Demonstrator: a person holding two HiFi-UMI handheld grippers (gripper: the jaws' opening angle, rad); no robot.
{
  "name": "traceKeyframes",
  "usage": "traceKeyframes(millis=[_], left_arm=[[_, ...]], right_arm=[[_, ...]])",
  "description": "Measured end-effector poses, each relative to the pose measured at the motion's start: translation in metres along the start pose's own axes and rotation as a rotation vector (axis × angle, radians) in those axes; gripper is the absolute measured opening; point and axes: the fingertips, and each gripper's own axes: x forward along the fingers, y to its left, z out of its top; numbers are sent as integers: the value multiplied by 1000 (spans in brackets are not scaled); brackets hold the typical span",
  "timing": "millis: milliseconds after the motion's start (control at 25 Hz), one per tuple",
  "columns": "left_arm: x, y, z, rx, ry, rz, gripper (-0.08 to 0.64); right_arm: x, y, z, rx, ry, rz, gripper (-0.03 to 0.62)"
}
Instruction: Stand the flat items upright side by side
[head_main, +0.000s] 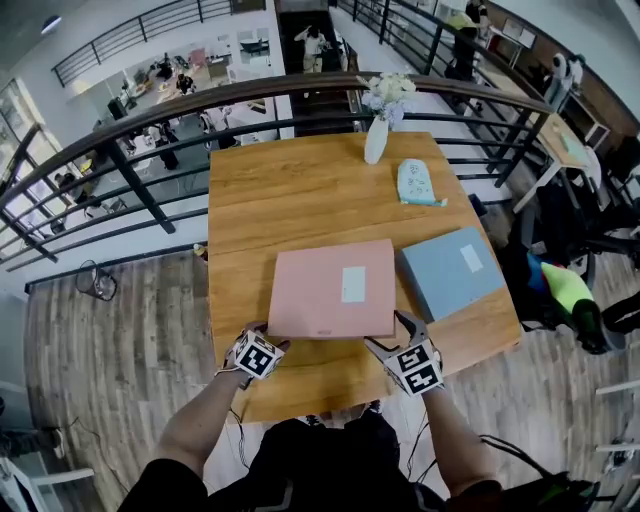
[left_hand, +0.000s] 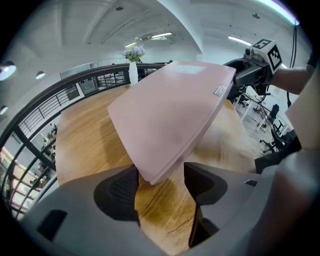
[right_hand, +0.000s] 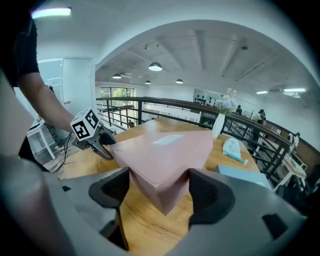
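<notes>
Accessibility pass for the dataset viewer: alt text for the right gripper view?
The right tool grips a corner of the pink box above the wooden table; the left tool sits at its other near corner. A blue box and white vase are behind.

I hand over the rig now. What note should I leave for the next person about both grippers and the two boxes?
Grippers: the left gripper is open, with the pink box near-left corner between its jaws and a gap on one side. The right gripper looks shut on the near-right corner, lifted off the table.
Things: the blue box lies flat, right of the pink one.
Done: nothing upright yet.
Left: stand both boxes upright, side by side.
</notes>
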Motion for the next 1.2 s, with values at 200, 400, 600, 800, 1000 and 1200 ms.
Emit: traceKeyframes(millis=[200, 400, 600, 800, 1000, 1200], left_arm=[[0, 1, -2, -12, -14, -8, 298], [2, 0, -4, -41, -30, -33, 298], [4, 8, -6, -47, -17, -32, 299], [1, 11, -14, -51, -1, -45, 299], [1, 15, -22, -85, -1, -60, 299], [0, 23, -27, -106, 0, -58, 299]], right_arm=[[0, -1, 30, -88, 2, 6, 383], [-2, 3, 70, -224, -3, 3, 382], [4, 9, 107, -350, -9, -3, 380], [11, 27, 140, -468, -4, 22, 377], [21, 44, 158, -559, 20, 36, 376], [29, 60, 175, -621, 26, 38, 374]])
